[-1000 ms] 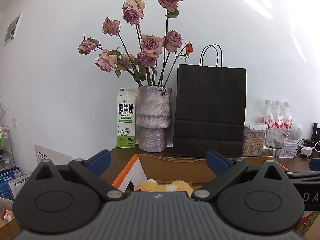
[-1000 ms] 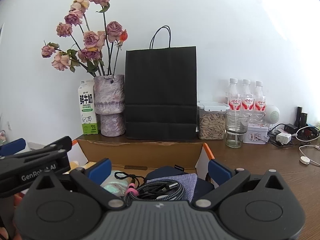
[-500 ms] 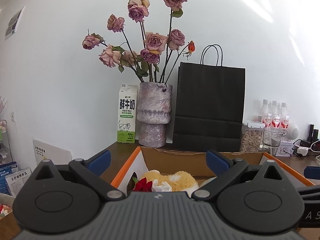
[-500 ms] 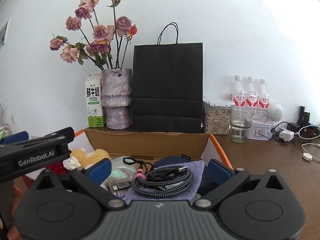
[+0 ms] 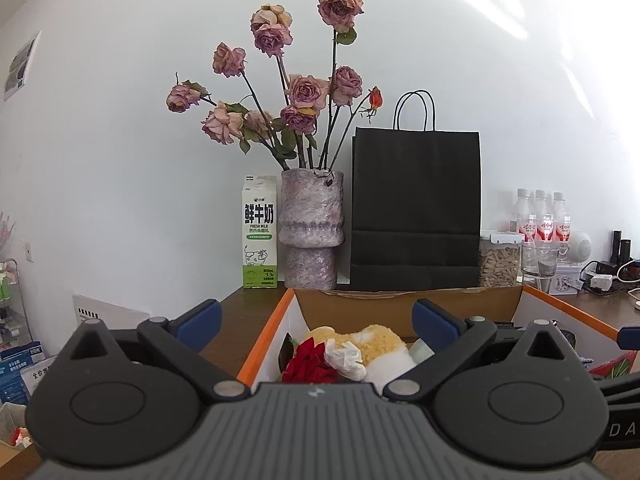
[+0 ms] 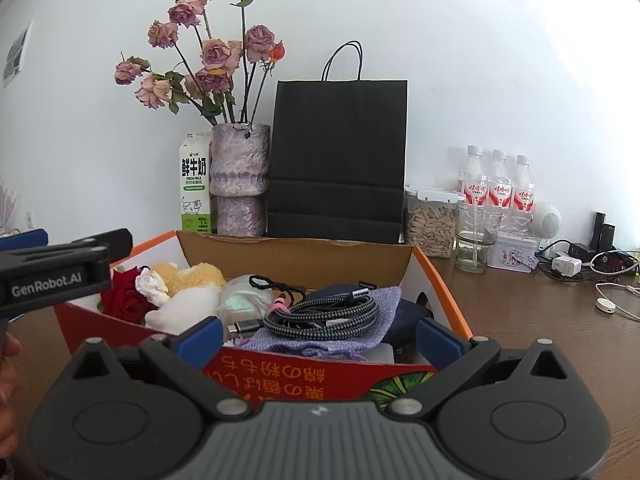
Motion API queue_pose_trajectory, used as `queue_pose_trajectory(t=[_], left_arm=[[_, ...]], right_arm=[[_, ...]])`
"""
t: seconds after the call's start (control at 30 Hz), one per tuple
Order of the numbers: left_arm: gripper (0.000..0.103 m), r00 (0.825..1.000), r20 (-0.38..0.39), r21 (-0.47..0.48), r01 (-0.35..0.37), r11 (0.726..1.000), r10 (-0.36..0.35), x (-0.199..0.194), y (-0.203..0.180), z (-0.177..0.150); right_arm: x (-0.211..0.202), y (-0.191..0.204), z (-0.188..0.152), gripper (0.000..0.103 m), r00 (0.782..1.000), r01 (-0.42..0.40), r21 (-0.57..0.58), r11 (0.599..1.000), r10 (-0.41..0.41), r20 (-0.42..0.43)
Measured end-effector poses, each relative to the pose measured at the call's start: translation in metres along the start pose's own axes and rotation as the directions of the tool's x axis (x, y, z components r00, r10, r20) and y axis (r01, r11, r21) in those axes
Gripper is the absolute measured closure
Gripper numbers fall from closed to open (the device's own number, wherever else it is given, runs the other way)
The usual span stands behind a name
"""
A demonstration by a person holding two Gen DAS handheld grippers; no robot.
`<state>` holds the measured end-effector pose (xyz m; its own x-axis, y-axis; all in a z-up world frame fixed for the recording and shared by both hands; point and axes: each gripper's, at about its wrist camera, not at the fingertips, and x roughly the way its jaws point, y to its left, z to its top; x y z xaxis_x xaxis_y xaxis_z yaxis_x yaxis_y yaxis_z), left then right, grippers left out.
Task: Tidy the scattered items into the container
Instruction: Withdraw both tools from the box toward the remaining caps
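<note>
- Cardboard box (image 5: pixel 408 308), orange-edged and open-topped, lies straight ahead of and below the left gripper (image 5: pixel 316 318) in the left wrist view; the jaws stand wide apart and hold nothing. A plush toy (image 5: pixel 368 344), a red rose (image 5: pixel 310 364) and a crumpled tissue (image 5: pixel 346 356) sit in the box's left end, just past the fingertips.
- Right wrist view: the right gripper (image 6: pixel 318 334), jaws apart and empty, faces the box's near red wall (image 6: pixel 304 376). A coiled cable (image 6: pixel 324 316) rests on a purple pouch (image 6: pixel 320 338) inside, its coil lying left to right, nearer this gripper. The left gripper juts in at the box's left end. I see no loose item on the table (image 6: pixel 540 344) in reach, so the tidying looks about finished.
</note>
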<state>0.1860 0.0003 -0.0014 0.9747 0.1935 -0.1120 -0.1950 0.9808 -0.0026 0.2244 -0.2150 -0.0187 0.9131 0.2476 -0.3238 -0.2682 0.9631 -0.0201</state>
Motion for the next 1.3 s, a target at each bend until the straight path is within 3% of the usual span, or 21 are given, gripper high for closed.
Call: queue_pose_trajectory(t=[0.6,1.03,1.3], left_arm=[[0.000,0.998,-0.059,0.022,-0.019,1.000,0.021,-0.029,0.019,-0.011],[0.000,0.989,-0.142,0.045,-0.028,0.999,0.034,-0.031,0.038,-0.018],[0.000,0.978,-0.208,0.029,0.034,0.999,-0.027,-0.028,0.071,-0.021]], right_arm=[[-0.025,-0.002,-0.017,0.000,1.000,0.019,-0.019,1.000,-0.020,-0.023],[-0.021,0.002,-0.022,0.000,0.989,-0.012,-0.030,0.999,0.008,-0.145],[-0.013,0.004,-0.026,0.000,0.979,-0.024,-0.044,0.999,0.015,-0.204]])
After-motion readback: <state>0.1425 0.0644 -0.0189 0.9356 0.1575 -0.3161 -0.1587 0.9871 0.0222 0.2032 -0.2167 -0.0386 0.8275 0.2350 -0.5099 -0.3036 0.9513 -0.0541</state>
